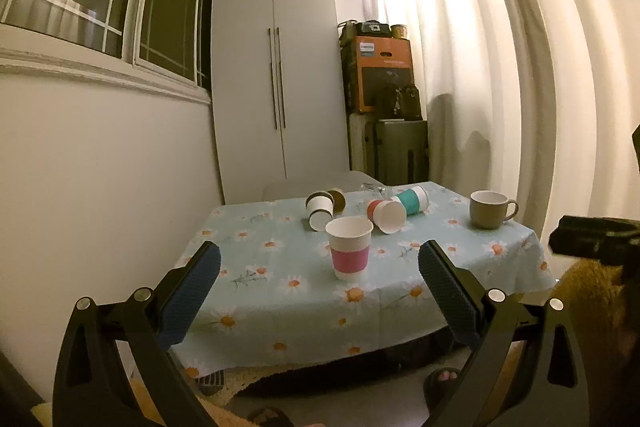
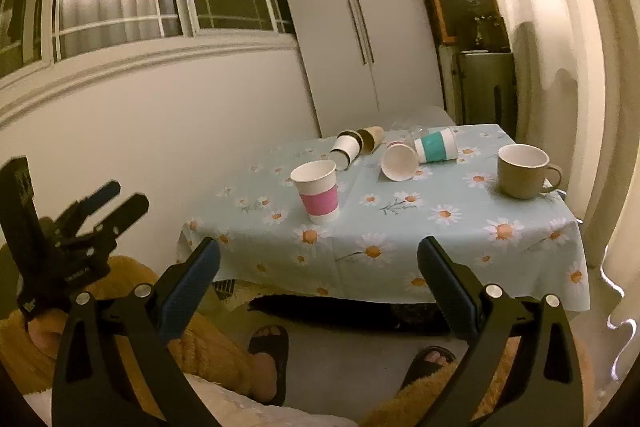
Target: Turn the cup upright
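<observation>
On the daisy tablecloth (image 1: pixel 400 291) (image 2: pixel 400 227) a pink-banded paper cup (image 1: pixel 349 253) (image 2: pixel 317 191) stands upright near the front. Behind it several paper cups lie on their sides: a red-banded one (image 1: pixel 387 215) (image 2: pixel 399 161), a teal-banded one (image 1: pixel 412 200) (image 2: pixel 435 145), a black-rimmed white one (image 1: pixel 320 211) (image 2: pixel 346 148) and a brown one (image 1: pixel 337 199) (image 2: pixel 371 138). My left gripper (image 1: pixel 319 267) is open and empty, held short of the table's front edge. My right gripper (image 2: pixel 318 263) is open and empty, also short of the table. The left gripper also shows in the right wrist view (image 2: pixel 114 197).
A beige mug (image 1: pixel 490 209) (image 2: pixel 524 171) stands upright at the table's right side. A white cupboard (image 1: pixel 276 75) and stacked boxes (image 1: pixel 380 75) stand behind the table, curtains to the right, a wall to the left. My sandalled feet (image 2: pixel 270 359) are below.
</observation>
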`<state>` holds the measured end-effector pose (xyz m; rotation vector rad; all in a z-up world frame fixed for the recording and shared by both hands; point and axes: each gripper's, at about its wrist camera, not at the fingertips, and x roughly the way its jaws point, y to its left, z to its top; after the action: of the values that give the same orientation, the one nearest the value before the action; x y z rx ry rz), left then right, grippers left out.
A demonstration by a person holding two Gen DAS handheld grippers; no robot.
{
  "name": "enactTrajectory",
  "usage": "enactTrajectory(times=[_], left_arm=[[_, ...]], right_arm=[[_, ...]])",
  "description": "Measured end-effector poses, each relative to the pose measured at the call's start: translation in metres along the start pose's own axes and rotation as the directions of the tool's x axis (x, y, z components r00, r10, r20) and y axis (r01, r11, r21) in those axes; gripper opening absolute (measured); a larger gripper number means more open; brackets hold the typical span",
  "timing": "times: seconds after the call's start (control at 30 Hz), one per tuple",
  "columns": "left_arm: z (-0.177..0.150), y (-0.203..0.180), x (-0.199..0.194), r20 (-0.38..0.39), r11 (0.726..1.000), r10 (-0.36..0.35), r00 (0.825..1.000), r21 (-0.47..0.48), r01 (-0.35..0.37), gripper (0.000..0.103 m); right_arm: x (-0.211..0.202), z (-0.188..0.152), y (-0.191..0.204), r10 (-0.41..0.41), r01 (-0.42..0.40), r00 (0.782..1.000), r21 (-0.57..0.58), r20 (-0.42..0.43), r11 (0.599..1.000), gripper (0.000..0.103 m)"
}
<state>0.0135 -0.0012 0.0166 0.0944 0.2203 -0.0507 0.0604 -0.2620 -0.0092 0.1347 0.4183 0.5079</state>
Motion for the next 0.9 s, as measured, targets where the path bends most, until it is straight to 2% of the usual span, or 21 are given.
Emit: enactTrajectory(times=[0.13, 0.33, 0.57, 0.9], left_arm=[[-0.004, 0.002, -0.004, -0.007, 1.0, -0.005, 1.0, 0.001, 0.005, 0.096], [-0.012, 0.006, -0.013, -0.006, 1.0, -0.01, 1.0, -0.01, 0.01, 0.096], [-0.016, 0.012, -0.016, -0.012, 0.999, -0.005, 1.0, -0.037, 0.004, 0.096], [-0.017, 0.008, -0.017, -0.021, 1.0, -0.005, 1.0, -0.017, 0.005, 0.096]], right_arm=[[-0.009, 0.0, 0.0, -0.018, 0.017, 0.999, 0.003, 0.03, 1.0, 0.098], [-0.016, 0.0, 0.012, -0.092, 0.096, 0.992, -0.044, 0.086, 0.994, 0.098], [-0.016, -0.002, 0.021, -0.107, 0.117, 0.99, -0.103, 0.095, 0.988, 0.098], [-0.015, -0.003, 0.018, -0.124, 0.134, 0.987, -0.095, 0.101, 0.986, 0.098]])
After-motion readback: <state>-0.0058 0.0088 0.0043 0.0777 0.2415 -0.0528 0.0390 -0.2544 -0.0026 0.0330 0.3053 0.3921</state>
